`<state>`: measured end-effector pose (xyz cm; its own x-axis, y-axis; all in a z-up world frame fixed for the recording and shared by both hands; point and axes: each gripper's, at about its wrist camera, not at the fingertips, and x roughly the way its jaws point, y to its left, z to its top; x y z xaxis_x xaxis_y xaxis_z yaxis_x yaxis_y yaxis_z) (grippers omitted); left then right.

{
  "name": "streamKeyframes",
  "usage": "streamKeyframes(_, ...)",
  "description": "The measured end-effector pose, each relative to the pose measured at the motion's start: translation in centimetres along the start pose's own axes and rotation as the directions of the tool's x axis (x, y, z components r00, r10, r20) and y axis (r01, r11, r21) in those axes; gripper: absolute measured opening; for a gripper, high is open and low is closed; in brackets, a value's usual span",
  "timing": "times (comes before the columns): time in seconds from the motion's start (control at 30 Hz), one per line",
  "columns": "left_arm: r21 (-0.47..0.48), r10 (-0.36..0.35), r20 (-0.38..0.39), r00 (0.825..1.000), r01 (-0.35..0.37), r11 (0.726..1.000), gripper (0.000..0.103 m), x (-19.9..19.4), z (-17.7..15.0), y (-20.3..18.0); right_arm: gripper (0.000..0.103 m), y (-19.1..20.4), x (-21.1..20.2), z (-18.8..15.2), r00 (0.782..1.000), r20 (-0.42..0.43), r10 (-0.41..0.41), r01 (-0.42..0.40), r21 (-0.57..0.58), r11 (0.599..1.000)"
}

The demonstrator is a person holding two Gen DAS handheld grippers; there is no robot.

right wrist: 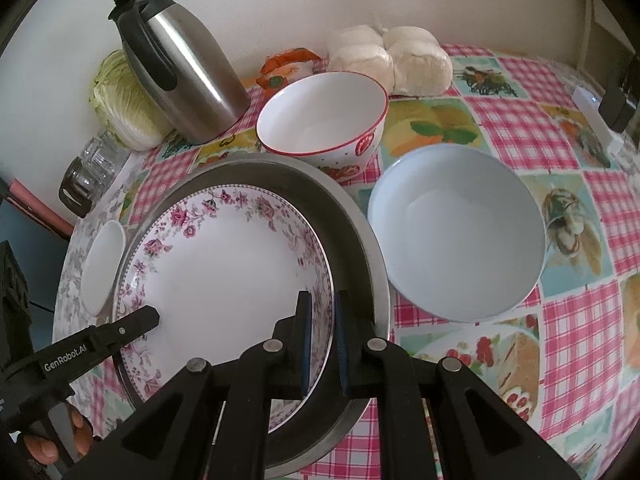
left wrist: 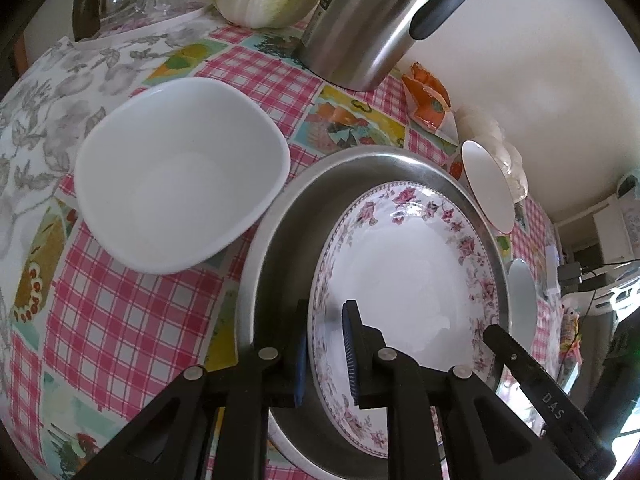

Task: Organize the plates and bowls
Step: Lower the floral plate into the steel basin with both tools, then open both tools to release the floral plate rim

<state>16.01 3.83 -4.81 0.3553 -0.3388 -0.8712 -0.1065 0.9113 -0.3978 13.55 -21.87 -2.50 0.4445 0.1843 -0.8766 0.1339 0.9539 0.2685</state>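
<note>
Both grippers clamp the floral plate [left wrist: 404,264] on opposite sides of its rim: left gripper [left wrist: 326,356] with one blue pad outside the rim and one inside, right gripper [right wrist: 323,344] likewise, jaws nearly together with the rim between. In the left wrist view we see a sliver of space beside the inner pad, so we rate that hold as the looser one.

Plate sits inside the round steel tray [right wrist: 356,216], off-centre, on the checked tablecloth [left wrist: 120,320]. Around it: white square bowl [left wrist: 180,176] to the tray's left, red-rimmed bowl [right wrist: 324,116] behind, pale blue bowl [right wrist: 456,232] to its right, all apart from the plate.

Risks, as we judge them:
- Glazed rim is slick and thin; an uneven lift could let the left side slip and drop the plate back on the steel.
- If one side rises first, the plate tilts and its low edge catches the tray wall.
- Pale blue bowl lies just beside the tray; a sideways swing of the right gripper could knock it.

Pose: both grippers point steeply down at the near edge of the tray, roughly mirrored. Fingertips of the person's left hand [right wrist: 44,446] wrap the left handle.
</note>
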Motion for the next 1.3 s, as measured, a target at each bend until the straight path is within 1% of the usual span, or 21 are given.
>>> streamKeyframes(0.07, 0.001, 0.009, 0.012, 1.000, -0.009, 1.000, 0.019, -0.1, 0.1, -0.1, 0.012, -0.1, -0.1, 0.0, 1.000, 0.004, -0.001, 0.001, 0.000, 1.000)
streamKeyframes(0.13, 0.009, 0.001, 0.024, 1.000, -0.002, 1.000, 0.024, -0.4, 0.1, -0.2, 0.012, -0.1, -0.1, 0.1, 1.000, 0.005, 0.000, 0.000, -0.001, 1.000)
streamKeyframes(0.27, 0.017, 0.008, 0.031, 1.000, -0.008, 1.000, 0.024, -0.6, 0.0, -0.3, 0.012, 0.0, -0.3, 0.1, 1.000, 0.007, -0.003, 0.003, -0.006, 1.000)
streamKeyframes(0.37, 0.028, 0.027, 0.035, 0.999, -0.028, 0.999, 0.025, -0.9, 0.0, -0.5, 0.012, 0.2, -0.9, 0.2, 1.000, 0.019, -0.012, 0.012, -0.014, 1.000)
streamKeyframes(0.4, 0.036, 0.032, 0.042, 0.999, -0.033, 0.999, 0.026, -1.2, 0.0, -0.6, 0.012, 0.4, -1.3, 0.3, 1.000, 0.028, -0.011, 0.011, -0.020, 1.000)
streamKeyframes(0.47, 0.049, 0.035, 0.061, 0.998, -0.038, 0.998, 0.034, -1.9, 0.1, -0.9, 0.012, 0.8, -2.0, 0.5, 0.999, 0.043, -0.011, 0.013, -0.033, 0.999)
streamKeyframes(0.53, 0.061, 0.040, 0.077, 0.996, -0.044, 0.997, 0.052, -2.6, 0.1, -1.1, 0.012, 1.4, -2.7, 0.6, 0.998, 0.058, -0.011, 0.014, -0.052, 0.999)
streamKeyframes(0.6, 0.079, 0.052, 0.095, 0.994, -0.060, 0.995, 0.058, -3.2, 0.0, -1.5, 0.013, 2.0, -3.4, 0.7, 0.997, 0.071, -0.016, 0.021, -0.073, 0.997)
streamKeyframes(0.67, 0.090, 0.068, 0.103, 0.992, -0.078, 0.993, 0.060, -3.5, 0.0, -1.8, 0.021, 2.6, -3.7, 0.7, 0.997, 0.075, -0.027, 0.034, -0.092, 0.995)
streamKeyframes(0.73, 0.096, 0.088, 0.106, 0.990, -0.099, 0.991, 0.064, -3.6, 0.1, -1.9, 0.043, 3.2, -3.9, 0.6, 0.996, 0.077, -0.043, 0.051, -0.113, 0.992)
streamKeyframes(0.8, 0.096, 0.105, 0.102, 0.989, -0.115, 0.989, 0.067, -3.6, 0.1, -1.9, 0.047, 3.8, -4.1, 0.4, 0.995, 0.079, -0.053, 0.063, -0.135, 0.989)
streamKeyframes(0.87, 0.099, 0.120, 0.100, 0.988, -0.130, 0.987, 0.068, -3.5, -0.1, -1.7, 0.050, 4.2, -4.0, 0.2, 0.995, 0.077, -0.061, 0.072, -0.153, 0.986)
streamKeyframes(0.93, 0.097, 0.147, 0.090, 0.985, -0.156, 0.983, 0.071, -3.3, -0.2, -1.5, 0.059, 4.5, -4.0, 0.0, 0.995, 0.076, -0.066, 0.078, -0.169, 0.983)
streamKeyframes(0.97, 0.098, 0.154, 0.090, 0.984, -0.163, 0.982, 0.072, -3.2, -0.3, -1.4, 0.061, 4.7, -3.9, -0.1, 0.995, 0.074, -0.067, 0.079, -0.179, 0.981)
streamKeyframes(1.03, 0.104, 0.176, 0.092, 0.980, -0.185, 0.977, 0.077, -3.2, -0.4, -1.3, 0.068, 5.2, -3.8, -0.3, 0.995, 0.072, -0.074, 0.087, -0.200, 0.976)
streamKeyframes(1.07, 0.109, 0.187, 0.093, 0.978, -0.196, 0.974, 0.078, -3.2, -0.5, -1.3, 0.069, 5.4, -3.7, -0.4, 0.994, 0.072, -0.077, 0.090, -0.209, 0.974)
streamKeyframes(1.13, 0.115, 0.200, 0.096, 0.975, -0.211, 0.971, 0.085, -3.1, -0.7, -1.3, 0.075, 5.8, -3.5, -0.6, 0.994, 0.071, -0.082, 0.096, -0.227, 0.969)
streamKeyframes(1.27, 0.112, 0.214, 0.103, 0.971, -0.225, 0.968, 0.092, -3.1, -0.8, -1.2, 0.078, 6.2, -3.2, -0.8, 0.994, 0.066, -0.084, 0.098, -0.247, 0.964)
streamKeyframes(1.3, 0.110, 0.219, 0.107, 0.970, -0.230, 0.967, 0.097, -3.1, -0.8, -1.2, 0.079, 6.2, -3.1, -0.9, 0.994, 0.064, -0.084, 0.098, -0.249, 0.964)
